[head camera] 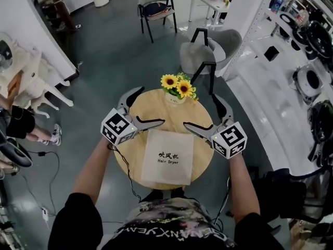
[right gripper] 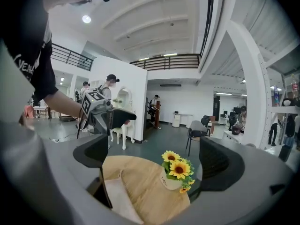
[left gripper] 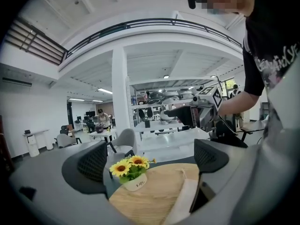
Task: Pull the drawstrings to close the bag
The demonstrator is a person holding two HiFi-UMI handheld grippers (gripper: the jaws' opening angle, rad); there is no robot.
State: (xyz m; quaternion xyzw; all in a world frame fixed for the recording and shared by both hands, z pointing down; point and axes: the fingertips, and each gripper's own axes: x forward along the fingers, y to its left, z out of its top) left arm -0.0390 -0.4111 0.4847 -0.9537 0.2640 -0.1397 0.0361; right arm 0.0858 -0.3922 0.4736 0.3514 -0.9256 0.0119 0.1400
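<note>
While I am holding both over the bench [head camera: 203,158], the left tool [head camera: 154,104] and the right tool [head camera: 200,110] are gaping wide, gripping nothing. The white bag [head camera: 167,158] is lying flat on the bench, its top edge between them, with the sunflower pot [head camera: 177,90] standing beyond that edge.

The bag [head camera: 167,158] lies flat on the table [head camera: 200,155], on the side nearest the person; the flower pot [head camera: 177,90] stands behind it at the far edge; the left gripper [head camera: 152,105] hangs over the table's left part, the right gripper [head camera: 199,111] over its right part, with the bag's far end between them; a chair [head camera: 208,53] stands behind the table.
</note>
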